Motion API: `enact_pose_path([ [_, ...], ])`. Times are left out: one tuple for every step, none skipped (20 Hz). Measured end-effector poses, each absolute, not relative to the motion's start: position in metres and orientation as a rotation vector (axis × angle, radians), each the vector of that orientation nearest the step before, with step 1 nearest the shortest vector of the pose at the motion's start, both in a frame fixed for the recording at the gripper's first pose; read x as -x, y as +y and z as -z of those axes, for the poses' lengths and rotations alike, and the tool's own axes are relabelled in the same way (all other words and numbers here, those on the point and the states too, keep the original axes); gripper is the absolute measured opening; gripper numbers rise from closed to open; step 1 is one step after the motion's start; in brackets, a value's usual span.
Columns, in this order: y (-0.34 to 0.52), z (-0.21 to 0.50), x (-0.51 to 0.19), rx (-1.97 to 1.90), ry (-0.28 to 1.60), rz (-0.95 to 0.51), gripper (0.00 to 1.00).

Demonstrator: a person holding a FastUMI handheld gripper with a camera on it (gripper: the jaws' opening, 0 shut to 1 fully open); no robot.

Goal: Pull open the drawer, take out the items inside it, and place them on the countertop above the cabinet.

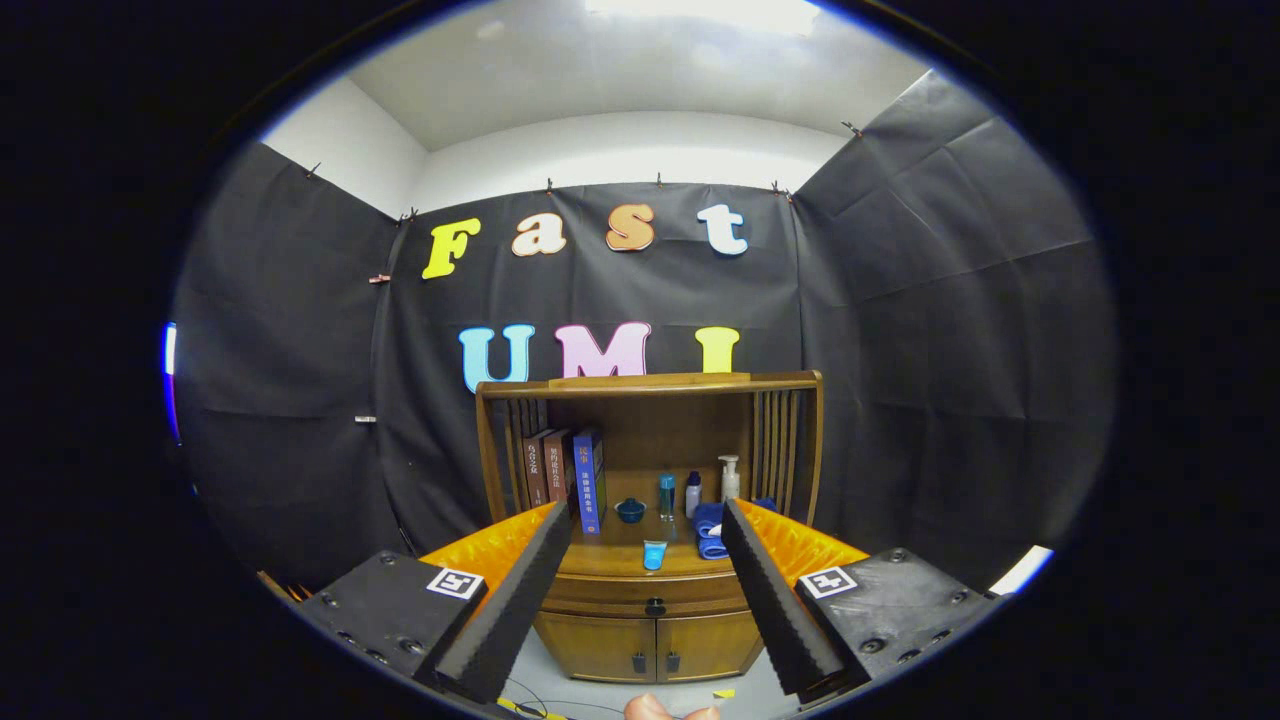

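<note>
A wooden cabinet (648,610) stands ahead against the black cloth wall, beyond my fingers. Its drawer (655,598) with a small dark knob sits closed under the countertop (610,562). A light blue tube (654,553) lies on the countertop near the front edge. My gripper (647,525) is open, its fingers spread wide, with nothing between them and the cabinet framed in the gap.
On the shelf stand three books (568,478), a small dark blue bowl (630,510), two small bottles (678,495), a white pump bottle (729,478) and rolled blue towels (710,530). Two lower doors (650,650) are closed. Fingertips of a person's hand (665,710) show below.
</note>
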State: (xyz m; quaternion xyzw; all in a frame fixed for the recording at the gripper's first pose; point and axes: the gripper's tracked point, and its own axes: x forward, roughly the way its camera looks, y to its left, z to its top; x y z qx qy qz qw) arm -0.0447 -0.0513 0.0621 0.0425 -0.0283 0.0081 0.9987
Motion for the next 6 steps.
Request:
enact_pose_path([
  [-0.0515,-0.0624,0.0453,-0.086,-0.057,-0.016,0.99],
  [-0.0519,-0.0630,0.0459,-0.087,-0.058,-0.015,0.99],
  [-0.0528,-0.0616,0.0455,-0.087,-0.058,-0.014,0.99],
  [-0.0531,-0.0607,0.0457,-0.086,-0.055,-0.014,0.99],
  [-0.0523,-0.0604,0.0459,-0.088,-0.054,-0.017,0.99],
  [-0.0525,-0.0605,0.0464,-0.092,-0.054,-0.017,0.99],
])
